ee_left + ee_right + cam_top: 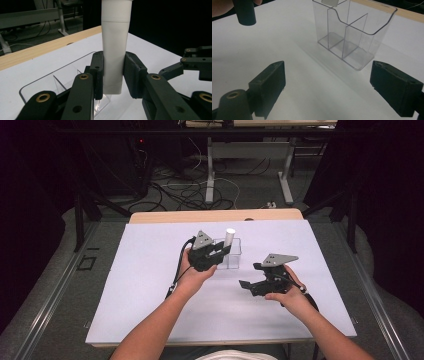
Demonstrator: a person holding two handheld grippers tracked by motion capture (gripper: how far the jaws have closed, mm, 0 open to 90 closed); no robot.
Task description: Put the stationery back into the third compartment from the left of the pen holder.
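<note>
White tube (pixel 113 50) stands upright, clamped in raised left tongs (pixel 113 75) above the clear organizer (pixel 47 82).

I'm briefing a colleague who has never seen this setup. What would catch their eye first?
The white tube, upright and clamped in the left gripper, above the clear divided box at the middle of the white table. Next, the right gripper, open and holding nothing, just right of the box.

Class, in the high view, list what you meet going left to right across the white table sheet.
Left tongs gripping the white tube → clear divided holder → right tongs, open.
</note>
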